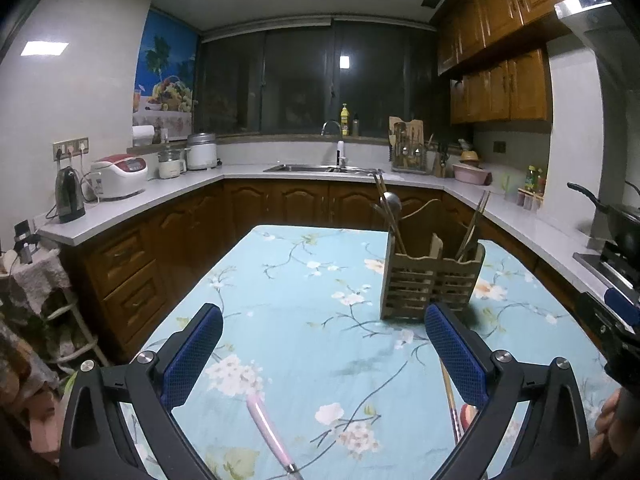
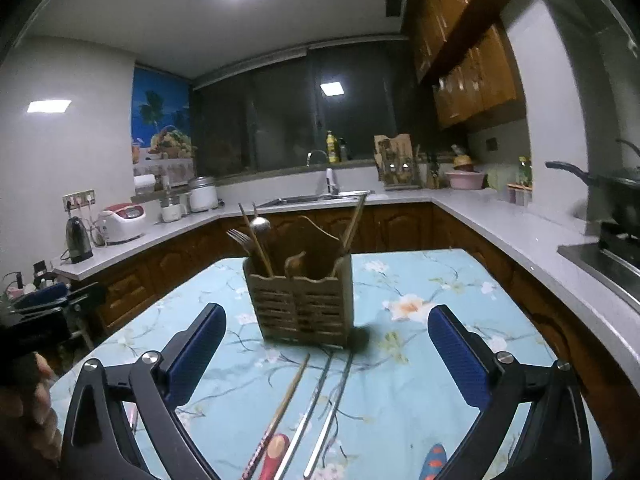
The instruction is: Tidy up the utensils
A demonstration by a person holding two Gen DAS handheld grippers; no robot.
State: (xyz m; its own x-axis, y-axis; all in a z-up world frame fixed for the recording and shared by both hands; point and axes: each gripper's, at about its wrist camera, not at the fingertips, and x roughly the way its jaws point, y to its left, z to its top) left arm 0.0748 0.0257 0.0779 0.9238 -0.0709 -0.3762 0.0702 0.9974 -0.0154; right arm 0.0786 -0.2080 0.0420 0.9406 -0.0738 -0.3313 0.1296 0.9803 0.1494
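A slatted wooden utensil holder (image 1: 430, 282) (image 2: 302, 306) stands on the floral blue tablecloth (image 1: 304, 320) (image 2: 408, 360) with a fork, a spoon and chopsticks upright in it. My left gripper (image 1: 322, 332) is open above the cloth, left of the holder, and a pink-handled utensil (image 1: 266, 428) lies between its fingers. My right gripper (image 2: 326, 332) is open in front of the holder. Below it lie a wooden chopstick (image 2: 286, 404), two metal chopsticks (image 2: 320, 408), a red-handled utensil (image 2: 274, 456) and a blue-and-orange handle (image 2: 434, 460). Neither gripper holds anything.
Grey counters (image 1: 136, 200) (image 2: 520, 236) wrap around the table, with a kettle (image 1: 69, 196), a rice cooker (image 1: 120, 176), a sink (image 1: 316, 168) and a stove with a pan (image 2: 616, 200). A hand (image 2: 28, 404) holds the other gripper at the left edge.
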